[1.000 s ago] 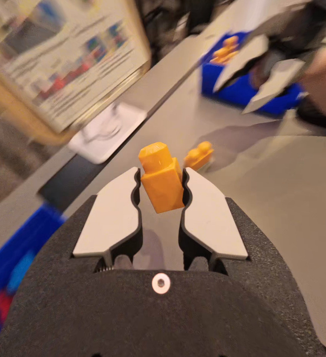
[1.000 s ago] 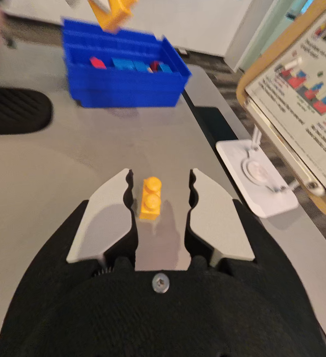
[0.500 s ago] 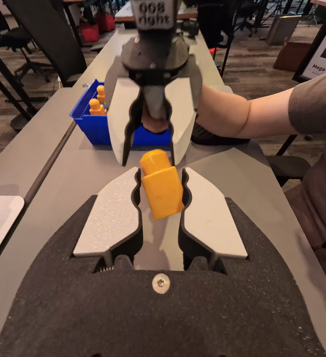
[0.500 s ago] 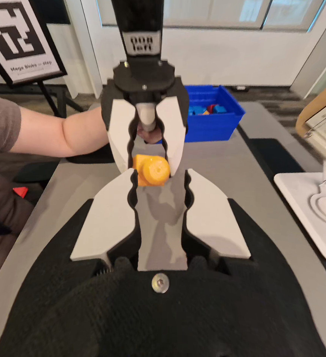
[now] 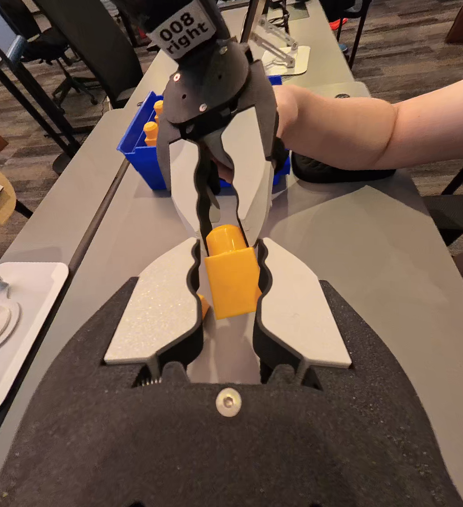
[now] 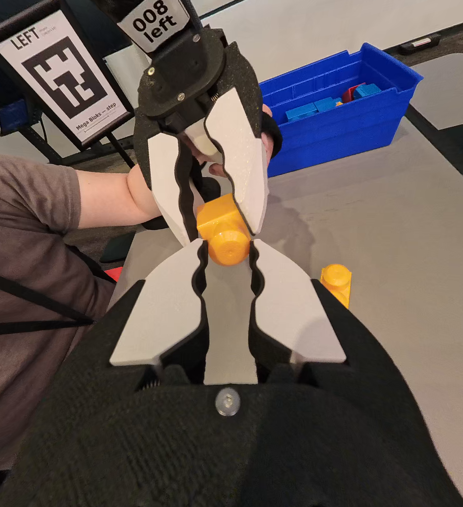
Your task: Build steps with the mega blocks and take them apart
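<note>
An orange one-stud block (image 5: 231,279) is held in the air between both grippers above the grey table (image 5: 348,260). My left gripper (image 5: 229,245) is shut on the block's square body. My right gripper (image 6: 227,242) faces it from the other side, its fingertips (image 6: 253,247) closed against the block's round stud (image 6: 227,251). In the right wrist view the left gripper (image 6: 219,233) comes down from above around the block's body (image 6: 216,216). A second orange block (image 6: 336,285) with two studs lies on the table to the right of my right gripper.
A blue bin (image 6: 334,131) with blue and red blocks stands at the back right. Another blue bin (image 5: 142,162) with orange blocks stands behind the right gripper. A white stand base (image 5: 19,315) lies at the left. A person's arm (image 5: 362,131) and a sign (image 6: 63,79) are nearby. Both grippers' tips are close together, under 4 cm apart.
The left gripper swung round with the orange block to face the right gripper. The right gripper left the two-stud block on the table, rose, and closed its tips onto the held block's stud.
</note>
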`<state>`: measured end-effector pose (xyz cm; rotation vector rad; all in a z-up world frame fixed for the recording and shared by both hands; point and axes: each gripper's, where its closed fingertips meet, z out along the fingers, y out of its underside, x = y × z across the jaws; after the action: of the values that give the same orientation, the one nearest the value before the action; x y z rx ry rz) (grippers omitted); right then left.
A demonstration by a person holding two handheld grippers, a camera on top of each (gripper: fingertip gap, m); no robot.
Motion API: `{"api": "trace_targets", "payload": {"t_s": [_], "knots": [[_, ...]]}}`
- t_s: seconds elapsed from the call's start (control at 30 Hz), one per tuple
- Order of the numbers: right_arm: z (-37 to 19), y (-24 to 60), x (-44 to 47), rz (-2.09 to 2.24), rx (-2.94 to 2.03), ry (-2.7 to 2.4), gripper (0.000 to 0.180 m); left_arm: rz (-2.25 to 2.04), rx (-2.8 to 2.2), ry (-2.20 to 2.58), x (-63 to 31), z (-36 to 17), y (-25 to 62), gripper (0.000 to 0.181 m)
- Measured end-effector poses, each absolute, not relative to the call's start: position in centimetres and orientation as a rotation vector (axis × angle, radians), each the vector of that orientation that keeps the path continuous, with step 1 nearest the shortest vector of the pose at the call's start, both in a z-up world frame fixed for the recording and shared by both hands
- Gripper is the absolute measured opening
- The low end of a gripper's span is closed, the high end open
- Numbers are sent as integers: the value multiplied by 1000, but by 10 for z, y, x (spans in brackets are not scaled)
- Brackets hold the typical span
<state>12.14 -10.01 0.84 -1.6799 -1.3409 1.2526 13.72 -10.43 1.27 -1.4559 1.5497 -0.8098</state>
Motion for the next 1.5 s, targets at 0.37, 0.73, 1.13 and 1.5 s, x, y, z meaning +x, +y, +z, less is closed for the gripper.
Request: {"api": "trace_targets", "payload": {"t_s": [0.37,0.73,1.13,1.5], "knots": [[3,-83,136,1086,-1743,-1328,29,-736,-1572,1519,128,-3,-84,55],[-102,-28,231,200,-2382,-1354,30,-370,-1807,1608,100,-105,-23,72],[-116,-21,245,-90,-2389,-1453,30,-590,-1879,1550,109,-145,-15,64],[-120,-19,233,-11,-2366,-1455,32,-639,-1899,1570,113,-159,-18,44]]}}
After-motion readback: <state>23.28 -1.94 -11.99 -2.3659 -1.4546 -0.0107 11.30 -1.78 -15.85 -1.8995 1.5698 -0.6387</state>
